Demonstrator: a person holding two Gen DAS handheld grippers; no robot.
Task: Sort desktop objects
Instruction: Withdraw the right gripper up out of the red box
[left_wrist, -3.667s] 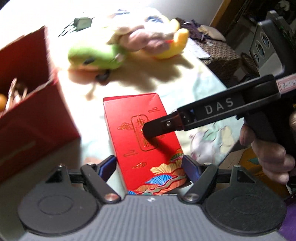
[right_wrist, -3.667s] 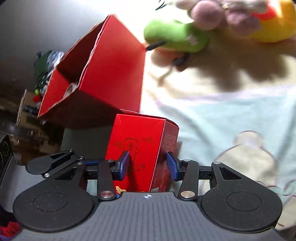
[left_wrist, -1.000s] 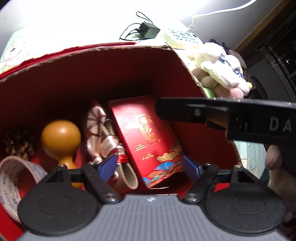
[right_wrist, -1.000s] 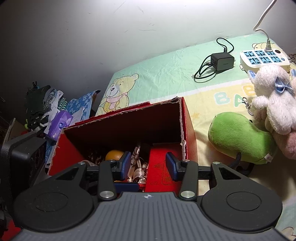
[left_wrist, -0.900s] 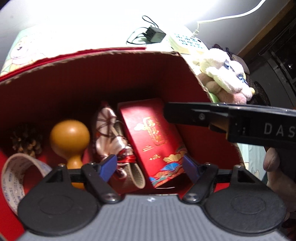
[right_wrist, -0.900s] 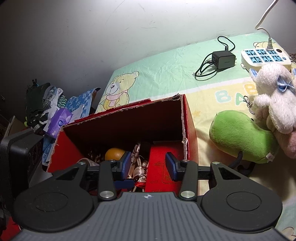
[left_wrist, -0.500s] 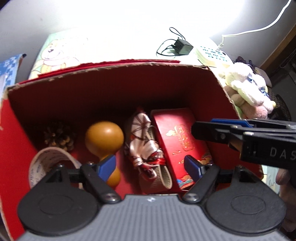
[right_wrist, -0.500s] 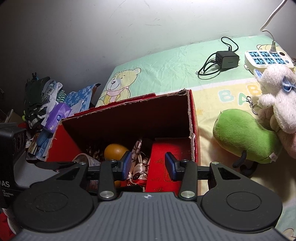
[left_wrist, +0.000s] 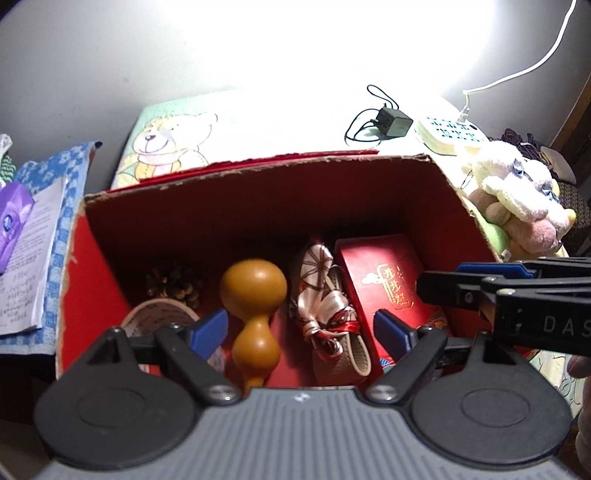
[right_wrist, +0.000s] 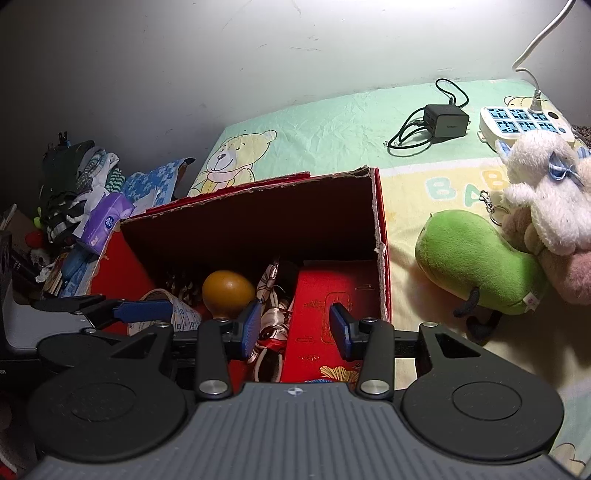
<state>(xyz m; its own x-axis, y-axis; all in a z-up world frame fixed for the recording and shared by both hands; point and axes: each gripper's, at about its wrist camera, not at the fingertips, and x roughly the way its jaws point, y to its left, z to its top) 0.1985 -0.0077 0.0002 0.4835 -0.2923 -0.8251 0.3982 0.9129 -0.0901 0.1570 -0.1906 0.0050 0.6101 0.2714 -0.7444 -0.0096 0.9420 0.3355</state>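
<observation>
Gift box (left_wrist: 384, 280) now lies flat inside the red carton (left_wrist: 258, 206) at its right end, tucked beside the silk pouch (left_wrist: 325, 295) and gourd (left_wrist: 255, 306) — a few seconds back it stood on the table outside the carton. Left gripper (left_wrist: 300, 329) is opening above the carton, nothing between its jaws; right gripper (right_wrist: 293, 326) hangs half-open, empty too. So that one looks sorted — green plush (right_wrist: 476, 258), right of the carton, seems a likely next.
</observation>
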